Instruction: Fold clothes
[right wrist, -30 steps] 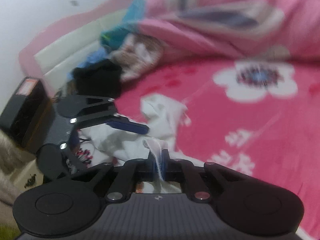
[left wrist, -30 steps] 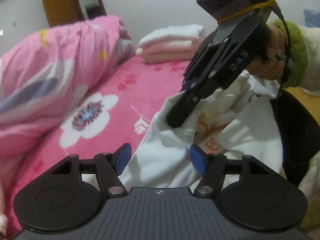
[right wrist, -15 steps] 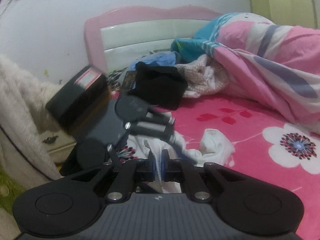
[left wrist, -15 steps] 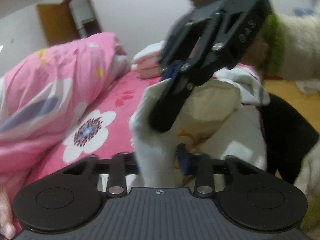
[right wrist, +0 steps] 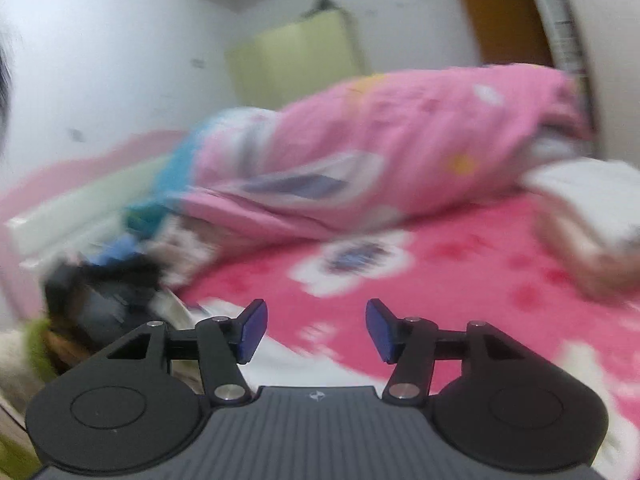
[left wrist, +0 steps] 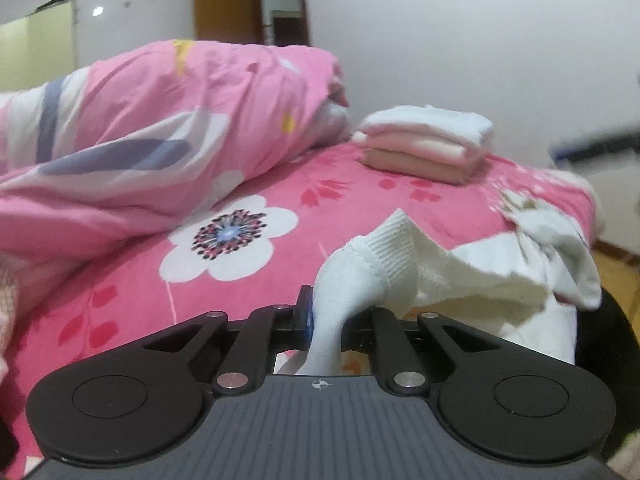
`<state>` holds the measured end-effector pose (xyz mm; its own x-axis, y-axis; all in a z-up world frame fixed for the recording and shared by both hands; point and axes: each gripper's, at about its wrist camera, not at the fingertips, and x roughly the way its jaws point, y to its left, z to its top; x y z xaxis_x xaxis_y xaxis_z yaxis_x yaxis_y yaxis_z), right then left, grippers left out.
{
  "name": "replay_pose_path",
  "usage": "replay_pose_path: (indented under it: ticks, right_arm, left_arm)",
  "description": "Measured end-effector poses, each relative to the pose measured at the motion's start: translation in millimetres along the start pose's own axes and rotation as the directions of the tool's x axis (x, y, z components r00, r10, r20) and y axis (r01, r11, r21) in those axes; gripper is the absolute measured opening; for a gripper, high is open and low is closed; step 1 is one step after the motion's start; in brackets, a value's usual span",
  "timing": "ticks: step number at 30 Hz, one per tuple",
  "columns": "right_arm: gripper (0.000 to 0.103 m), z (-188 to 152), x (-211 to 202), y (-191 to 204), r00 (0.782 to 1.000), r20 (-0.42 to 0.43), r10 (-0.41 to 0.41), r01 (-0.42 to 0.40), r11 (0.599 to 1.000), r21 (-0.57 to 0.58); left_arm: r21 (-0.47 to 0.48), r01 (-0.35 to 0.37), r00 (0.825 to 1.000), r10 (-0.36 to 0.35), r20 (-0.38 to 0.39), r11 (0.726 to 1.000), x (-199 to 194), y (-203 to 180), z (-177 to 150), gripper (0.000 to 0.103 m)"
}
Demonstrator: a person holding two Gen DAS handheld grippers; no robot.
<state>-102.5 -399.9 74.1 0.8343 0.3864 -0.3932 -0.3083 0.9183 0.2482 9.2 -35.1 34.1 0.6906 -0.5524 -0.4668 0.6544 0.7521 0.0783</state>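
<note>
A white garment [left wrist: 452, 264] with a ribbed cuff lies bunched on the pink flowered bed sheet [left wrist: 328, 208]. My left gripper [left wrist: 326, 320] is closing on a fold of that garment, and the cloth is pinched between its blue pads. In the right wrist view the picture is blurred. My right gripper [right wrist: 316, 330] is opening, with nothing between its blue pads [right wrist: 252, 330], and it hangs over the sheet [right wrist: 460, 280]. A strip of white cloth [right wrist: 280, 356] shows just below its fingers.
A rolled pink quilt [left wrist: 152, 136] fills the left of the bed. A stack of folded pale clothes [left wrist: 428, 148] sits at the far edge, also seen as the folded stack [right wrist: 592, 216] in the right wrist view. Dark clothes [right wrist: 100, 284] lie by the headboard [right wrist: 80, 200].
My left gripper shut on the white garment's fold. My right gripper let go of the cloth, opened and swung away to the right, out of the left wrist view.
</note>
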Motion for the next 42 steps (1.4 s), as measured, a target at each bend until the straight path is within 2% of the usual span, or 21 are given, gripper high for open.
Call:
replay_pose_path:
  ticks: [2,5,7,10,14,15,18,21,23,25,31,38,42]
  right_arm:
    - [0.06,-19,1,1,0.992,-0.045,-0.114,0.112,0.992,-0.053]
    - [0.06,-46,22,17,0.954,-0.108,-0.281,0.251,0.94,-0.233]
    - [0.06,-61,40,30,0.939,-0.113,-0.324,0.262,0.889,-0.377]
    - [0.06,-75,67,48,0.932,-0.103,-0.347,0.238,0.802,-0.548]
    - [0.059,-81,98,53,0.926,-0.09,-0.366,0.221,0.719,-0.659]
    - [0.058,-80,104,50,0.925,-0.092,-0.369,0.222,0.72,-0.658]
    - [0.053,-71,117,39,0.928,-0.133,-0.349,0.201,0.768,-0.609]
    - [0.046,-71,132,29,0.911,-0.167,-0.377,0.209,0.771,-0.601]
    - [0.039,-70,136,24,0.91,-0.185,-0.372,0.208,0.793,-0.573]
    - [0.015,-65,132,22,0.917,-0.177,-0.358,0.22,0.823,-0.524]
    - [0.011,-34,118,18,0.943,-0.076,-0.325,0.274,0.883,-0.381]
    - [0.01,27,148,21,0.944,0.057,-0.323,0.322,0.875,-0.361]
    - [0.01,70,181,21,0.945,0.112,-0.307,0.327,0.881,-0.342]
  left_arm:
    - [-0.025,-0.012,1.0,0.012,0.0,1.0,2,4,4,0.008]
    - [-0.032,-0.033,0.999,0.033,-0.001,0.999,4,6,9,0.008]
    - [-0.028,-0.047,0.999,0.047,-0.001,0.999,5,5,11,0.008]
    - [-0.023,-0.066,0.998,0.066,0.002,0.998,6,4,12,0.008]
    - [-0.02,-0.087,0.996,0.087,0.007,0.996,4,4,11,0.008]
    - [-0.017,-0.092,0.996,0.092,0.01,0.996,3,4,11,0.008]
    - [-0.01,-0.101,0.995,0.101,0.021,0.995,0,5,9,0.008]
    - [-0.011,-0.104,0.994,0.104,0.022,0.995,0,6,6,0.008]
    - [-0.009,-0.113,0.993,0.113,0.024,0.994,0,7,4,0.008]
    - [-0.011,-0.128,0.991,0.128,0.026,0.992,-1,8,2,0.008]
    - [-0.048,-0.166,0.985,0.168,0.04,0.985,-1,25,4,0.008]
    - [-0.073,-0.265,0.959,0.271,0.086,0.962,10,57,39,0.008]
    - [-0.115,-0.328,0.94,0.336,0.062,0.938,29,85,62,0.008]
